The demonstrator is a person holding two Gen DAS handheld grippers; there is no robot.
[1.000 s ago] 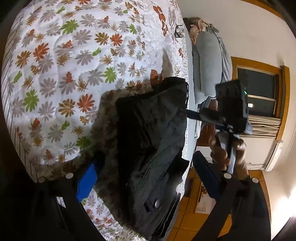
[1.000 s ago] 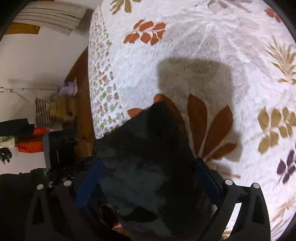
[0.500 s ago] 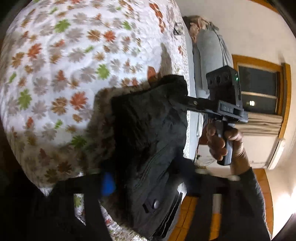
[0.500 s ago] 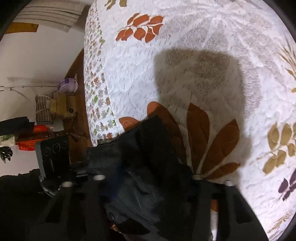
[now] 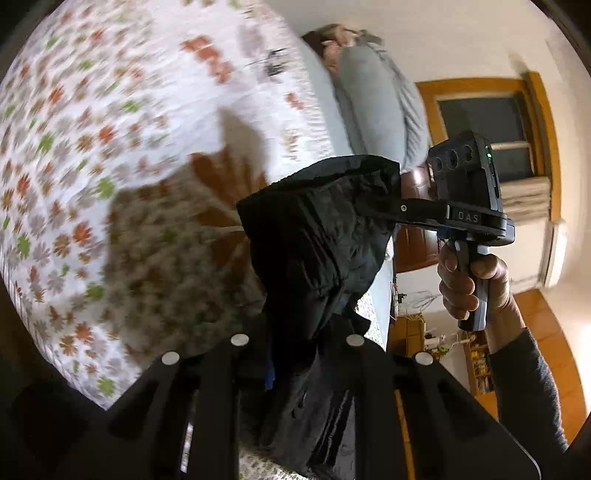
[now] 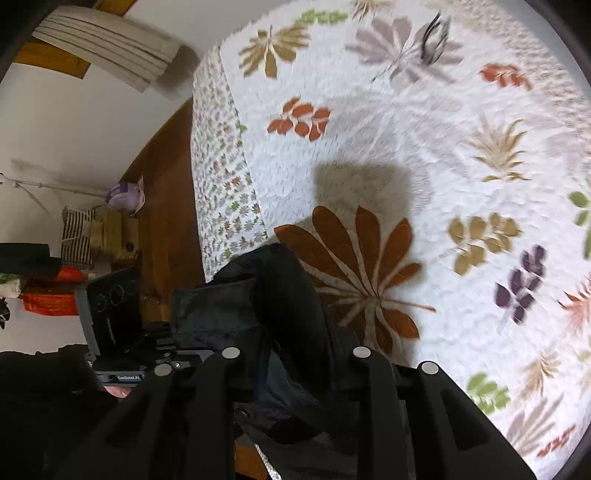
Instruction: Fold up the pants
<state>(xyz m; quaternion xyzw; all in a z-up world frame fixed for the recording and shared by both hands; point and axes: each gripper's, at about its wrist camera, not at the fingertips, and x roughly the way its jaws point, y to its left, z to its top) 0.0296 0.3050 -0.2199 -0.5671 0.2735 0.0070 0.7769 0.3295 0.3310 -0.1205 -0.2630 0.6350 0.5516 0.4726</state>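
The black pants point(image 5: 317, 240) hang bunched in the air over the floral bedspread point(image 5: 110, 129). My left gripper point(image 5: 295, 354) is shut on the pants' lower edge. My right gripper point(image 5: 373, 206) comes in from the right in the left wrist view and is shut on their upper edge. In the right wrist view the pants point(image 6: 280, 295) fill the gap between my right gripper's fingers point(image 6: 295, 365), and the left gripper point(image 6: 173, 354) holds them at the lower left. The bedspread point(image 6: 424, 166) lies below, with the pants' shadow on it.
A grey pillow point(image 5: 373, 107) lies at the head of the bed. A window with a wooden frame point(image 5: 491, 122) is on the right wall. A wooden floor point(image 6: 162, 192), bags point(image 6: 96, 229) and a small black object point(image 6: 436, 33) on the bedspread show in the right wrist view.
Both grippers closed from open onto the pants, then lifted them off the bedspread. The pants went from lying flat on the bed to hanging bunched between the grippers.
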